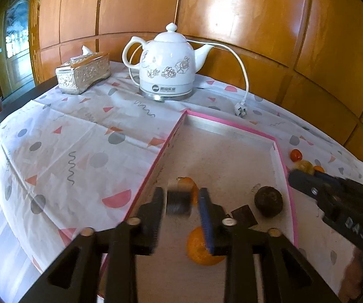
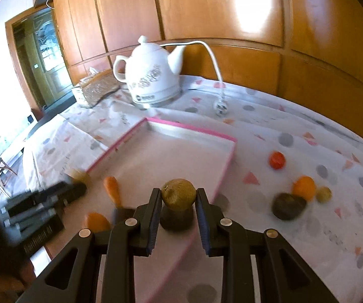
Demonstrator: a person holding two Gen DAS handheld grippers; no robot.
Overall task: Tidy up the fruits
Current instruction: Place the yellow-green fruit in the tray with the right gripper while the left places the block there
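- The right gripper [image 2: 178, 202], black with blue pads, is clenched on a round brownish-green fruit [image 2: 178, 194], which sits between its fingertips above the near right edge of the tray.
- The shallow rectangular tray with a pink rim [image 1: 221, 121] lies on a white tablecloth printed with grey dots and pink triangles [image 1: 75, 136].
- The left gripper [image 1: 181, 202] hangs over the tray floor with its jaws parted; no fruit is pressed between the pads, and the blur there hides what lies just beyond them.
- Inside the tray, a round orange fruit [image 1: 201, 252] lies under the left gripper's blue pad, and a dark brown wrinkled round fruit [image 1: 268, 201] rests near the tray's right wall.
- A second orange piece [image 1: 191, 184] shows just past the left fingertips, too blurred to tell apart clearly.
- Outside the tray on the cloth, in the right wrist view, lie a small red-orange fruit [image 2: 277, 160], an orange fruit [image 2: 304, 188], a small yellowish fruit [image 2: 324, 194] and a dark round fruit [image 2: 288, 205], the last three close together.
- At the back stand a white ceramic electric kettle with a flower print [image 1: 167, 65], its white cord and plug [image 1: 242, 111] loose on the cloth, and a silver embossed tissue box [image 1: 83, 73].
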